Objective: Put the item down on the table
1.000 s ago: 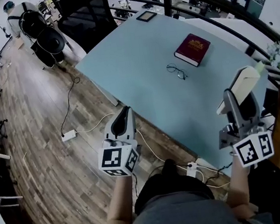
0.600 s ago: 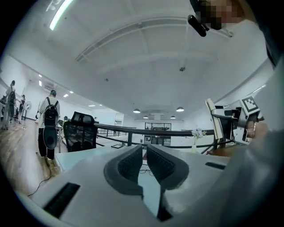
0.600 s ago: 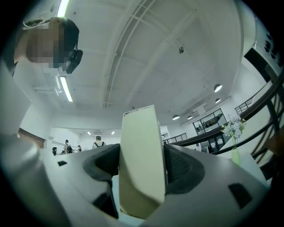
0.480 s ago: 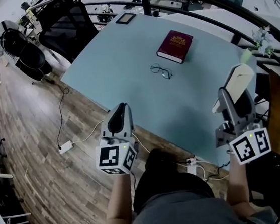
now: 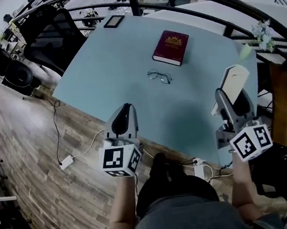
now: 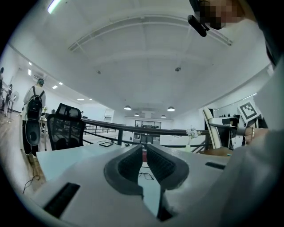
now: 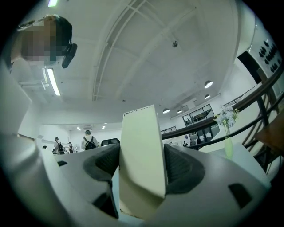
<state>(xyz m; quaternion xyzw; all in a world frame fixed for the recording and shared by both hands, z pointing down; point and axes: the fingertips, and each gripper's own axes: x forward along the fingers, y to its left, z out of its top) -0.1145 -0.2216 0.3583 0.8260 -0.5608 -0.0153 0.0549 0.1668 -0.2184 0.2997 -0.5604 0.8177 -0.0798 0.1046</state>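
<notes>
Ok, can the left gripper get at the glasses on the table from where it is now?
Probably yes. The left gripper holds nothing, and only bare table lies between it and the glasses. Its jaws are closed, so they would have to open first.

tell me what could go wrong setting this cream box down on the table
The right tongs hold the cream box close to the right edge of the table; released there, it might slide off.
It stands tall and thin in the grip; set down on end, it would likely topple.
</notes>
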